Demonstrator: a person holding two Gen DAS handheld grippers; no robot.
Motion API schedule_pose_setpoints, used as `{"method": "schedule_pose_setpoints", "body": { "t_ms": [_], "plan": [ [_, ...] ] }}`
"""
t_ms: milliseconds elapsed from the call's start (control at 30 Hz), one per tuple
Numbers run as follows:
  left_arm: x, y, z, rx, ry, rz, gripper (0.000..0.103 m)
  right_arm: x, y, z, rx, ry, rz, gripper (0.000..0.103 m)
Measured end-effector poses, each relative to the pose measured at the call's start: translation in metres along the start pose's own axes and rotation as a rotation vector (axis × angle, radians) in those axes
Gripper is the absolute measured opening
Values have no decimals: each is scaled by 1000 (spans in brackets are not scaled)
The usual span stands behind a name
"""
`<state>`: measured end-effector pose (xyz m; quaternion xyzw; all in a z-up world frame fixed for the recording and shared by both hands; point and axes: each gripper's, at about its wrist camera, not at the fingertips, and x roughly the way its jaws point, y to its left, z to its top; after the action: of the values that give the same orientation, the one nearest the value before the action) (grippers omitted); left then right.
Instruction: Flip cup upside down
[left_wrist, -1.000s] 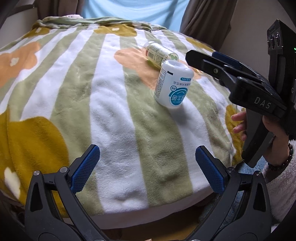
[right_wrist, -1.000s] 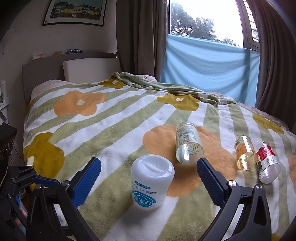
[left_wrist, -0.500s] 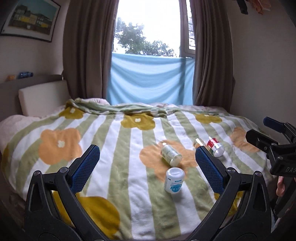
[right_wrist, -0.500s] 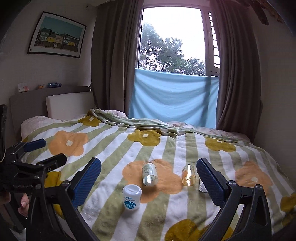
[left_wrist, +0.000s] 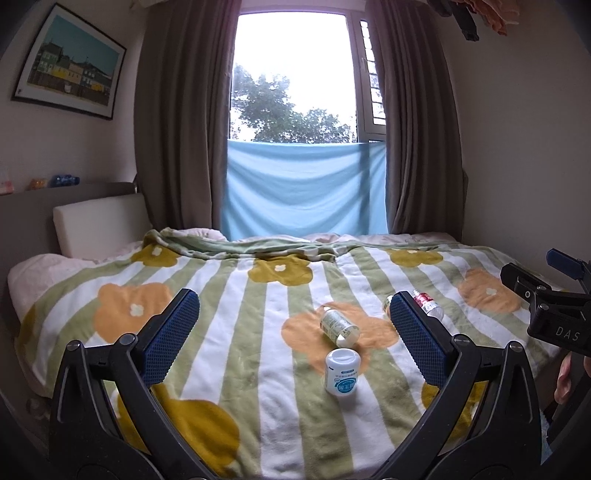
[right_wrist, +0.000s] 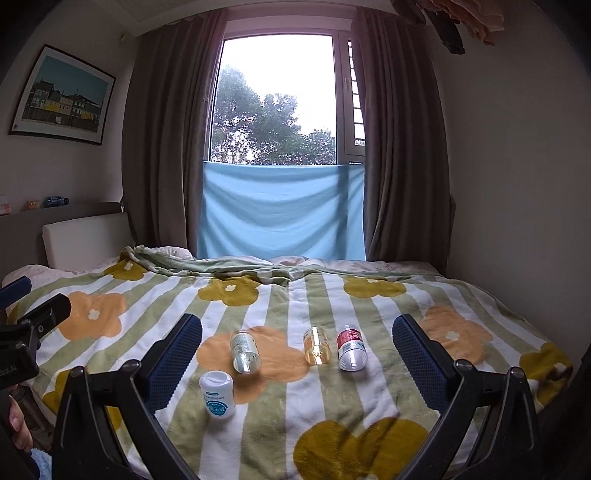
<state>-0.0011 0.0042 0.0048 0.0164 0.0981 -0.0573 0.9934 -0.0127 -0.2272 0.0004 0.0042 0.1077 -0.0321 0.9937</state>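
Observation:
A white cup (left_wrist: 341, 373) (right_wrist: 217, 395) with a blue label stands on the flowered blanket (left_wrist: 258, 406) with its closed end on top, near the bed's front edge. My left gripper (left_wrist: 293, 317) is open and holds nothing; it hangs well back from the bed, with the cup seen between its fingers. My right gripper (right_wrist: 297, 332) is also open and holds nothing, the cup lying low and left of its left finger (right_wrist: 173, 354). Each gripper shows at the edge of the other's view.
A clear cup with a green label (right_wrist: 244, 350) lies on its side just behind the white cup. An amber cup (right_wrist: 315, 345) and a red-labelled cup (right_wrist: 351, 347) lie further right. Headboard, curtains and a window stand behind the bed.
Both grippers have drawn back and up from the bed, so the cups look much smaller. The white cup has stayed standing in place.

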Motion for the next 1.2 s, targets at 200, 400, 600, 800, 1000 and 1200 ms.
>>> {"method": "schedule_pose_setpoints", "body": {
  "t_ms": [200,400,600,800,1000,1200],
  "plan": [
    [0,-2,0,3,2,1,103,-1,-2,1,7,-5,-6,103],
    [1,-6,-1,14,-3,14,103,-2,-1,1,2,-6,-3,103],
    [0,-7,-2,19,-2,24,103,-2,0,2,2,-6,-3,103],
    [0,-7,-3,20,-2,26,103,-1,-1,-1,4,3,-6,103],
    [0,-7,-3,19,-3,28,103,-1,-1,-1,4,4,-5,103],
    [0,-5,-4,19,-3,30,103,-1,-1,-1,5,4,-6,103]
  ]
}}
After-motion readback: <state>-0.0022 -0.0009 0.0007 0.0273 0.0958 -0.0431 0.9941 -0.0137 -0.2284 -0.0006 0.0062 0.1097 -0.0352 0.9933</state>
